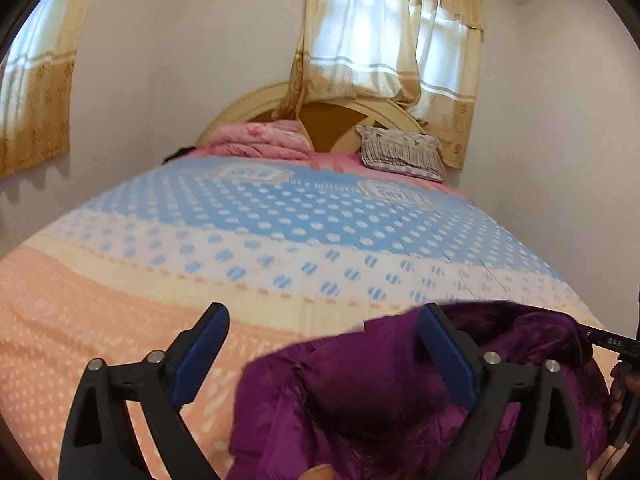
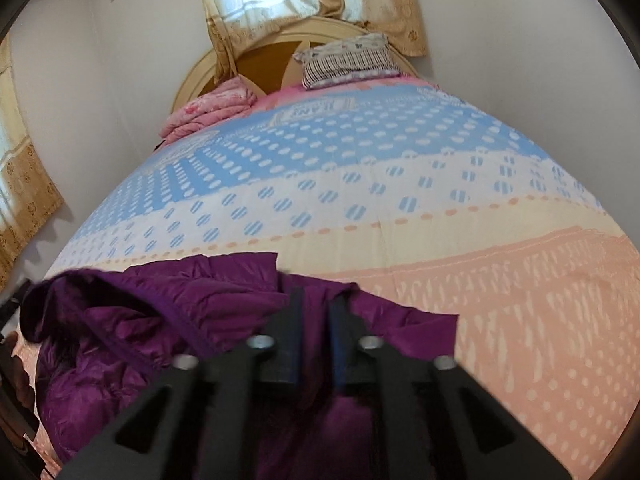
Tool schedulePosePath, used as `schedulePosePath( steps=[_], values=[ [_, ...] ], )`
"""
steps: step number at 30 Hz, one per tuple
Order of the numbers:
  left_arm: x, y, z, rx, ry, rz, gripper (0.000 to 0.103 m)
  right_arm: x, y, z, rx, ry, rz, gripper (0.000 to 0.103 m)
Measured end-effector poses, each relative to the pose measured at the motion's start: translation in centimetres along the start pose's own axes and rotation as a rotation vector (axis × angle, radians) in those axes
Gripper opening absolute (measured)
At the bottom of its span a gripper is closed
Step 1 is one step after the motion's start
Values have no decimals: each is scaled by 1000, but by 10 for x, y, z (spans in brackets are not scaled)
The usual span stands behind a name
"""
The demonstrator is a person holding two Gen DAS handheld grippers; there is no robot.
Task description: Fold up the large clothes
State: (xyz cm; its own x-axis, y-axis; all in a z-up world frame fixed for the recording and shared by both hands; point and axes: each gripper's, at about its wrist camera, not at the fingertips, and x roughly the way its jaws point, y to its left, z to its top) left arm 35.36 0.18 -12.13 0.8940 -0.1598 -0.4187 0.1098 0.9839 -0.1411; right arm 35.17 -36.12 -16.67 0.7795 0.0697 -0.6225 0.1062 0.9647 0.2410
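In the left wrist view a gold-patterned curtain [image 1: 36, 92] hangs at the far left, and the left claw [image 1: 324, 320] stands with its blue-padded fingers wide apart above the bed [image 1: 280, 216], holding nothing. Just right of centre the purple jacket [image 1: 360, 392] lies crumpled on the peach end of the bedspread, its puffy cloth passing under the claw's right finger. At the headboard sit a folded pink blanket [image 1: 260, 140] and, further right, a striped pillow [image 1: 400, 152]. In the right wrist view the jacket [image 2: 168, 320] spreads over the lower left, and the right claw [image 2: 314, 300] has its fingers drawn nearly together, seemingly pinching a fold of the purple cloth
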Motion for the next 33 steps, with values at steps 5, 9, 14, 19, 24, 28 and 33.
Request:
schedulePosePath(
  steps=[5, 9, 14, 19, 24, 28, 33],
  values=[
    [-9, -24, 4, 65, -41, 114, 96, -19, 6, 14, 12, -58, -59, 73],
    [2, -58, -9, 182, -19, 150, 96, -29, 44, 7, -36, -14, -24, 63],
    [30, -88, -25, 350, 23, 201, 96, -1, 103, -24, -209, 160, 48, 60],
    [81, -65, -34, 333, 117, 355, 96, 51, 93, -26, -256, 218, -86, 60],
    [121, -18, -43, 144, 278, 415, 96, 73, 65, -18, -156, 198, -144, 59],
    [133, -3, -48, 67, 310, 373, 97, 81, 55, -18, -89, 173, -139, 58],
    [143, 0, -51, 37, 360, 345, 99, 89, 48, -15, -36, 163, -125, 58]
  ],
)
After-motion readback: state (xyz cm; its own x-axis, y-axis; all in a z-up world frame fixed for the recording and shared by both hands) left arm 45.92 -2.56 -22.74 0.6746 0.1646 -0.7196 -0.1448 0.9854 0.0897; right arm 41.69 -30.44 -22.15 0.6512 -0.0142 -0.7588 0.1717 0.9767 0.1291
